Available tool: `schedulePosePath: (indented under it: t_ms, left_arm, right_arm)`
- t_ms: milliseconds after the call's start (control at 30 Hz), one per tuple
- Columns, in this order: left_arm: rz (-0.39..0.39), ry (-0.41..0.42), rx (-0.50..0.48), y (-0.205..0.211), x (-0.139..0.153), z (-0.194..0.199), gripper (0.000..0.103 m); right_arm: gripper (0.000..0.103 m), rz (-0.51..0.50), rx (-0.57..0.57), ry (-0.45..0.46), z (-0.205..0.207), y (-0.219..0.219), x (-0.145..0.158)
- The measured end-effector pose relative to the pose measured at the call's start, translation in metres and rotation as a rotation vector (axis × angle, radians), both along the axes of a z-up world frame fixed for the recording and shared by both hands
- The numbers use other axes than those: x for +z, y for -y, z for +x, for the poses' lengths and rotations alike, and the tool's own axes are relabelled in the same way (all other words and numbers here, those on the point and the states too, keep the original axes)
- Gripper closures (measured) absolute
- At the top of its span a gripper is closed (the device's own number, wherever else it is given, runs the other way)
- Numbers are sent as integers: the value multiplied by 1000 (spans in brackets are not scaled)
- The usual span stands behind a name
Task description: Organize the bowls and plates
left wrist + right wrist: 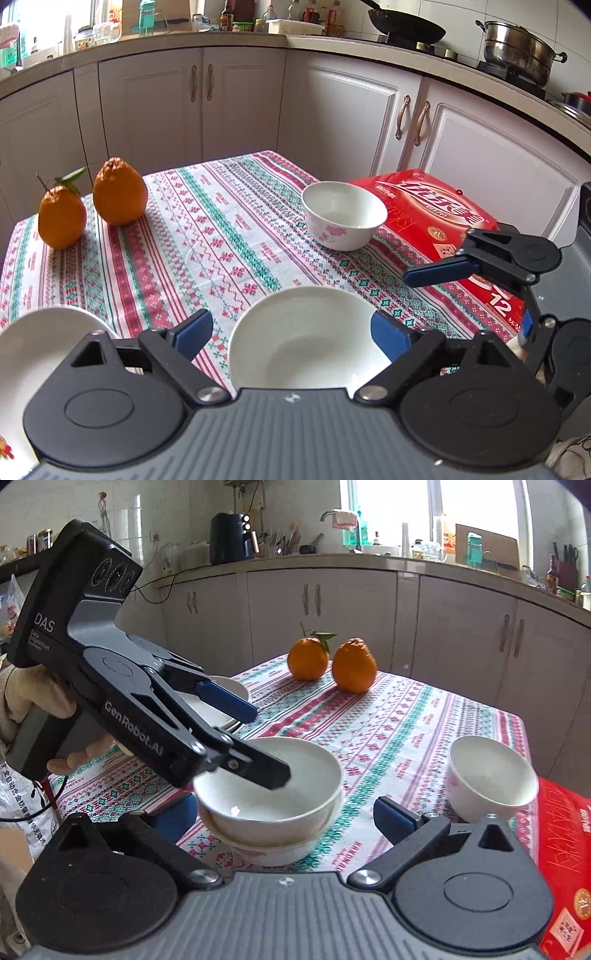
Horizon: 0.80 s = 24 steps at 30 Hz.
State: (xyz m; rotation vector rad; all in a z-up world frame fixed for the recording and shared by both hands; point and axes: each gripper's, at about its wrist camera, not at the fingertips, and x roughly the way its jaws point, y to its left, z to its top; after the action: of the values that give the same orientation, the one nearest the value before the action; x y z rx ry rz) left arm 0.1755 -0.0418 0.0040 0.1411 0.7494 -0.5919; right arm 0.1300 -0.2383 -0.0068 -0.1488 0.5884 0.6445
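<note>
A stack of two white bowls (269,805) stands near the table's front edge; it also shows in the left wrist view (306,339). My left gripper (291,332) is open and hangs over the top bowl, one finger (258,766) inside the rim. My right gripper (284,816) is open, its fingers either side of the stack without touching. A single flowered white bowl (341,216) stands apart to the right, also in the right wrist view (491,779). White plates (229,701) lie stacked at the left, seen too in the left wrist view (33,350).
Two oranges (120,197) stand at the table's far left corner. A red carton (454,221) lies along the right edge, beside the flowered bowl. Kitchen cabinets (240,107) surround the small table with its patterned cloth (221,240).
</note>
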Motion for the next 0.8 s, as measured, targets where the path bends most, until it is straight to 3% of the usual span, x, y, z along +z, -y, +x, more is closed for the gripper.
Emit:
schedulePosePath:
  t_ms: [367, 800]
  left_arm:
    - [55, 40, -91, 43, 22, 48, 10]
    - [78, -36, -213, 122, -16, 129, 12]
  right_arm:
    - [0, -26, -227, 35, 26, 58, -2]
    - [0, -137, -313, 8, 93, 78, -40]
